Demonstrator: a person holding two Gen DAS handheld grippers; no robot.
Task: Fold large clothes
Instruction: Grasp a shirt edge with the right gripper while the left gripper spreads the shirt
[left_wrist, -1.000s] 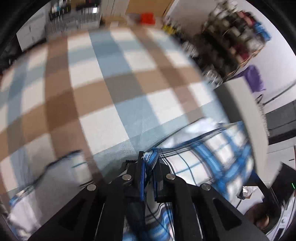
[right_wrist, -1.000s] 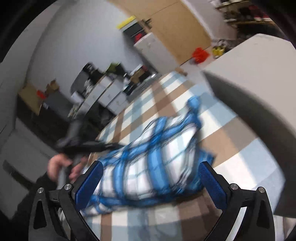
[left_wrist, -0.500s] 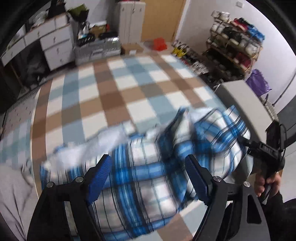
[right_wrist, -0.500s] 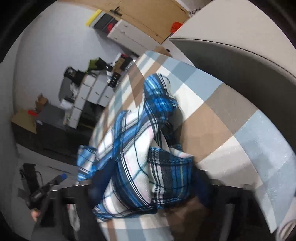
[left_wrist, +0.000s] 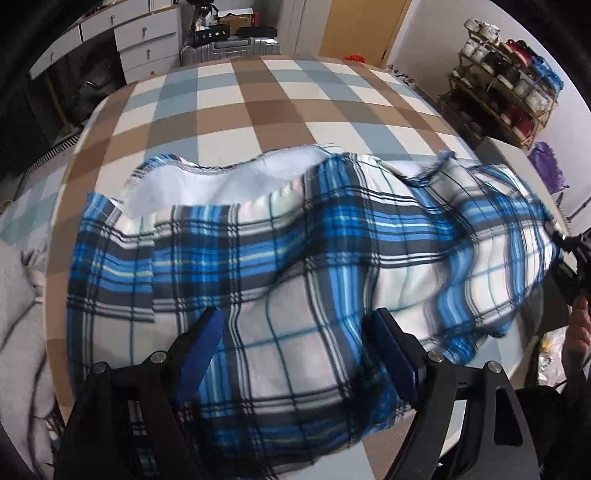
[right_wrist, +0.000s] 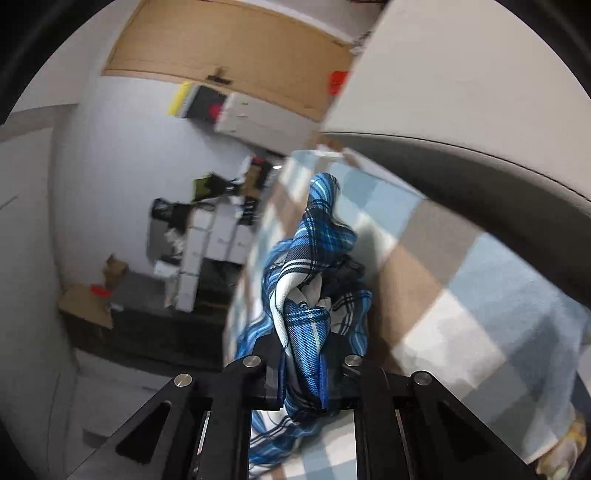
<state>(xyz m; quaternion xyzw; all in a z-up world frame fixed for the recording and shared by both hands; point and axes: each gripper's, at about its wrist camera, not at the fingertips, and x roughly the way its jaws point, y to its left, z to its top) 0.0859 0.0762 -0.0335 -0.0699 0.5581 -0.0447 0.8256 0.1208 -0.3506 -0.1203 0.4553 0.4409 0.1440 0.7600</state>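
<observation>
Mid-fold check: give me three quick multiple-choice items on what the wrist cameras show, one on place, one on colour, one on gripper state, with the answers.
1. Where does the plaid garment lie?
A. On the checked bed cover
B. On the shoe rack
C. Inside a drawer

2. What are the garment's main colours?
A. Red and black
B. Blue and white
C. Green and yellow

3. What is between the right gripper fingers?
A. Nothing
B. A shoe
C. A bunch of plaid fabric

Answers: 1 A, it spreads over the brown, blue and white squares. 2 B, blue bands on white. 3 C, its jaws are closing with cloth pinched between them; the left gripper stands open over the garment.
</observation>
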